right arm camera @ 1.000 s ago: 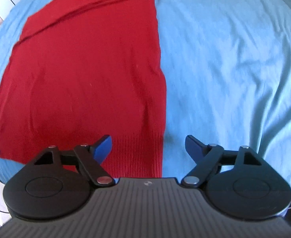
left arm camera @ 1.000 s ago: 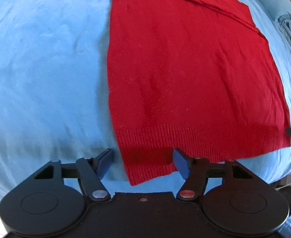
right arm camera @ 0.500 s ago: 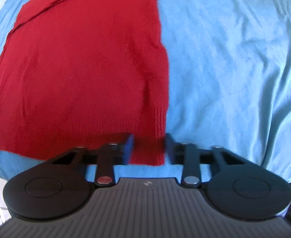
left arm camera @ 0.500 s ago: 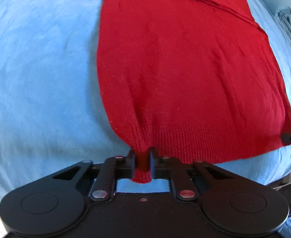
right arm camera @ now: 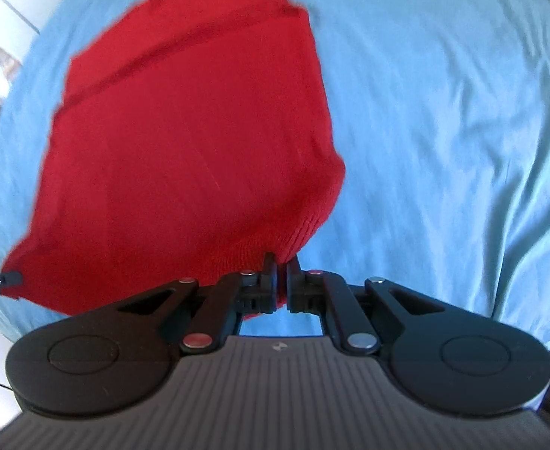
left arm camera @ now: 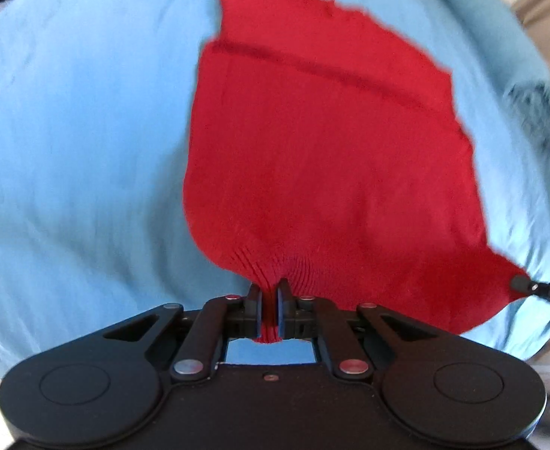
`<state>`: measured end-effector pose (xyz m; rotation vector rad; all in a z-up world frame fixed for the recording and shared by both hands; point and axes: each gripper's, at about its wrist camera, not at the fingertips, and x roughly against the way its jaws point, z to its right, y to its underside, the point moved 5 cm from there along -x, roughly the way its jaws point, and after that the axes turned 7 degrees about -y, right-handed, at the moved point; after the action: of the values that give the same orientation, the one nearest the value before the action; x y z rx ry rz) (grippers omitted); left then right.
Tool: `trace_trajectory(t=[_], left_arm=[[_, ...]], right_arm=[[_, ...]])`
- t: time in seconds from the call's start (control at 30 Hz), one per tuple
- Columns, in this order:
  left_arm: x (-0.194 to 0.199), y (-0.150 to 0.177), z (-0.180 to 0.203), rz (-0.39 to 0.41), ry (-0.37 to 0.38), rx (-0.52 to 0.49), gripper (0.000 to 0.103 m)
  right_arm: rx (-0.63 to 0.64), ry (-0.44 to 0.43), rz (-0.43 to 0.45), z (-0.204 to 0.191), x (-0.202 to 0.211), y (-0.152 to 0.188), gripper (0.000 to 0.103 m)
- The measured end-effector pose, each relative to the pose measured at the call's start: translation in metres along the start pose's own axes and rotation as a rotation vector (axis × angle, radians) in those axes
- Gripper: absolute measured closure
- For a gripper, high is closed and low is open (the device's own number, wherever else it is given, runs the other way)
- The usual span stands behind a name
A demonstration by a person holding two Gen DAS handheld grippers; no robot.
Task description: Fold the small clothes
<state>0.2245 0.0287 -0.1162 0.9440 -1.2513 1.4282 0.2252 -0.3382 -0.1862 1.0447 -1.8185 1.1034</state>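
Both grippers — left gripper, right gripper — closed on the red sweater hem and lifted it.

**Colours and patterns**

Knit garment: solid red, with a ribbed band along the near hem. Bedsheet: plain light blue. Left gripper and right gripper: black bodies, silver and red rivets. Right gripper housing: grey, ridged stripes.
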Motion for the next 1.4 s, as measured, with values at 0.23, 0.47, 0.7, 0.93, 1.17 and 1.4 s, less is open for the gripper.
trace_trajectory(t=[0.23,0.47,0.7,0.93,1.17,1.4], left_arm=[[0.041,-0.082,0.003,0.159,0.069,0.108,0.096],[0.025,-0.206,0.012,0.323,0.098,0.164,0.096],[-0.050,-0.305,0.022,0.384,0.060,0.195,0.096],[-0.126,-0.352,0.010,0.340,0.002,0.239,0.096],[-0.149,-0.365,0.005,0.339,-0.042,0.234,0.091],[-0.111,-0.361,0.009,0.485,-0.104,0.179,0.016]], right_arm=[[-0.062,-0.112,0.165,-0.035,0.050,-0.080,0.083],[-0.071,-0.200,0.278,-0.048,0.042,-0.197,0.083],[-0.061,-0.233,0.367,-0.049,-0.022,-0.310,0.083],[-0.085,-0.168,0.319,-0.030,-0.135,-0.375,0.083],[-0.099,-0.144,0.311,-0.019,-0.189,-0.404,0.083],[0.030,-0.063,0.401,-0.031,-0.179,-0.413,0.027]])
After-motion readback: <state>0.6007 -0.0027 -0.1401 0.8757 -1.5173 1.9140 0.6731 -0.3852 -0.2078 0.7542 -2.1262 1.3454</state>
